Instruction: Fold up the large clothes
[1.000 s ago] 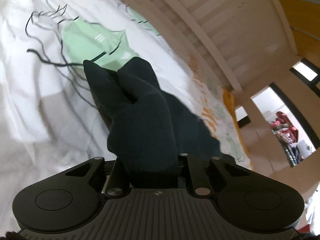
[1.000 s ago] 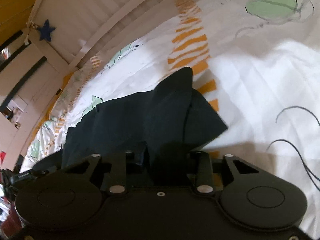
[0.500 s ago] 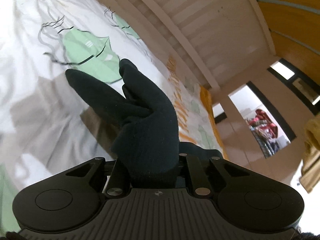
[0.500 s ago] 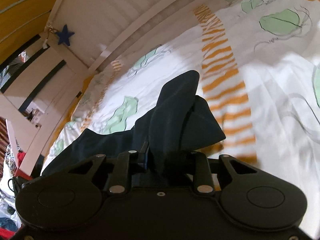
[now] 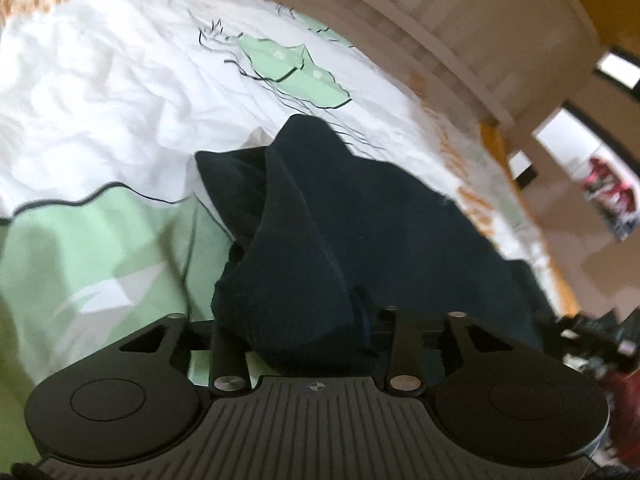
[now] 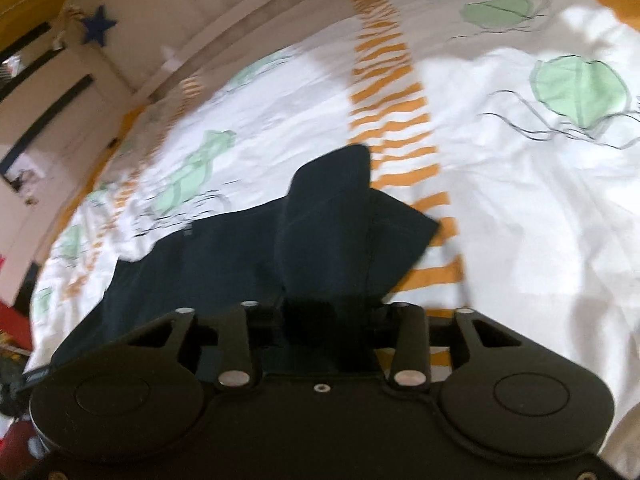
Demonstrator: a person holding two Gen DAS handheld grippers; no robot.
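Observation:
A dark navy garment (image 5: 304, 232) lies over a white bed cover printed with green shapes (image 5: 100, 92). My left gripper (image 5: 308, 320) is shut on a bunched corner of it; the cloth stands up from the jaws and hides the fingers. The rest of the garment trails to the right. In the right wrist view my right gripper (image 6: 328, 312) is shut on another corner of the same garment (image 6: 332, 216), which spreads to the left over the cover (image 6: 520, 200). Its fingers are hidden by cloth too.
A white slatted bed frame runs along the far side (image 5: 440, 20) and shows in the right wrist view (image 6: 200, 20) with a blue star (image 6: 98, 30) on its post. An orange striped band (image 6: 392, 92) crosses the cover. Room clutter (image 5: 608, 196) lies past the bed.
Both grippers have come down closer to the bed with the garment corners still gripped. The left view has swung down so more of the cover and the spread garment show.

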